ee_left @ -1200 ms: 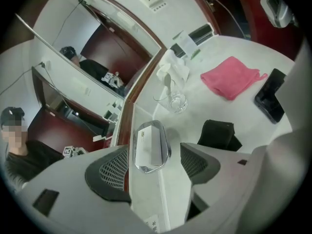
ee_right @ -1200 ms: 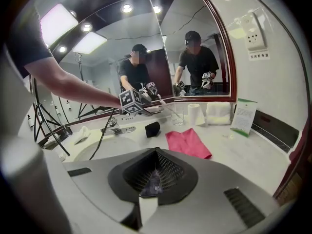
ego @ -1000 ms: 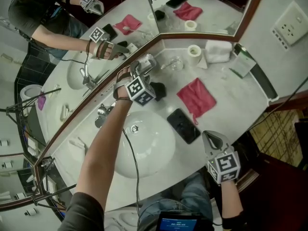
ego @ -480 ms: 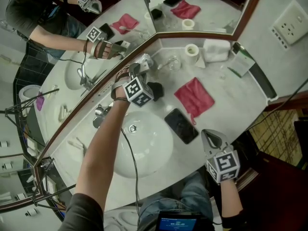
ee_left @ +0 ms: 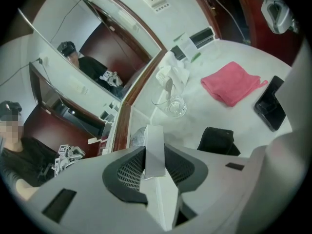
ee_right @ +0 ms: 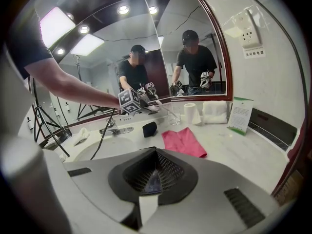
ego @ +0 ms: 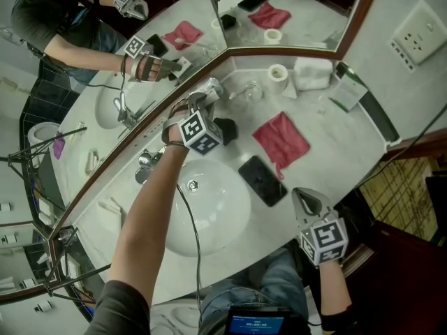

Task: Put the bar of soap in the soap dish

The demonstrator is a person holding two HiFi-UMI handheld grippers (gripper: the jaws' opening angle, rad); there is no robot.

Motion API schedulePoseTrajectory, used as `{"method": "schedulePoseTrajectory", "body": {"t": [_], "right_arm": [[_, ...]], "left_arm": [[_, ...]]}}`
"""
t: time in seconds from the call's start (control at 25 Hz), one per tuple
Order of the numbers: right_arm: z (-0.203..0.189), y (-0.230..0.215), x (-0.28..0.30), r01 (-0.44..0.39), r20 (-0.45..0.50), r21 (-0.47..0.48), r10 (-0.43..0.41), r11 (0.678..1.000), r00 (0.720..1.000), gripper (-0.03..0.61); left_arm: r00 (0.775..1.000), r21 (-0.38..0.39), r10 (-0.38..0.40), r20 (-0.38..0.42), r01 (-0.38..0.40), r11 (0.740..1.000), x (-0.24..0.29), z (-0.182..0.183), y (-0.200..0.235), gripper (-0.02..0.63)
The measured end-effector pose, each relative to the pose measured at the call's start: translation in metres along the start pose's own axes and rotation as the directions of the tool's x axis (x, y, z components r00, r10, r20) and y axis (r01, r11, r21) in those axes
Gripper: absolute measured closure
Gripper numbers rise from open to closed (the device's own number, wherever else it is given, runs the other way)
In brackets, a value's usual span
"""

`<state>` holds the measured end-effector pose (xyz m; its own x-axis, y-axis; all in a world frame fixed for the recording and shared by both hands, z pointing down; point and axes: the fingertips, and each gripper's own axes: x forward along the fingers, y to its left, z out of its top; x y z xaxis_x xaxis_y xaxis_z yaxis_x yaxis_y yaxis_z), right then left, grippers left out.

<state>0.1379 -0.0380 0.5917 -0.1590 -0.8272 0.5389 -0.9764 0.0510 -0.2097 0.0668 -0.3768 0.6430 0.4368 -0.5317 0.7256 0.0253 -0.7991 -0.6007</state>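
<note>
Between the pads of our left claw [ee_left: 155, 156] stands the white bar of soap [ee_left: 153, 139], upright and pinched on its flat sides. The jaws have just been closing onto it. Just beyond the claw's tips is a clear drinking glass [ee_left: 171, 104], and to the claw's right a small black item [ee_left: 218, 140] lies on the bench [ee_left: 209, 116]. Our right claw [ee_right: 155, 173] is pressed together with nothing in it, well apart from the left claw, at the bench's near edge.
</note>
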Motion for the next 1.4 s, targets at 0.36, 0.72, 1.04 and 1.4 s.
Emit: {"method": "schedulePoseTrajectory", "body": {"t": [0.36, 0.72, 1.04, 1.4], "right_arm": [[0.004, 0.003, -0.007, 0.001, 0.008, -0.003, -0.001, 1.0, 1.0, 0.558], [0.016, 0.015, -0.015, 0.013, -0.004, -0.013, -0.013, 1.0, 1.0, 0.558], [0.032, 0.026, -0.03, 0.023, 0.009, -0.014, -0.023, 1.0, 1.0, 0.558], [0.05, 0.042, -0.049, 0.041, 0.025, 0.027, -0.042, 0.999, 0.999, 0.558]], "left_arm": [[1.0, -0.052, -0.009, 0.02, 0.01, 0.999, -0.016, 0.003, -0.005, 0.509], [0.989, -0.352, -0.039, 0.14, 0.087, 0.932, -0.077, 0.018, -0.001, 0.509], [0.959, -0.554, 0.013, 0.285, 0.154, 0.818, -0.18, 0.035, 0.008, 0.509], [0.901, -0.708, 0.07, 0.428, 0.286, 0.646, -0.29, 0.04, -0.016, 0.509]]}}
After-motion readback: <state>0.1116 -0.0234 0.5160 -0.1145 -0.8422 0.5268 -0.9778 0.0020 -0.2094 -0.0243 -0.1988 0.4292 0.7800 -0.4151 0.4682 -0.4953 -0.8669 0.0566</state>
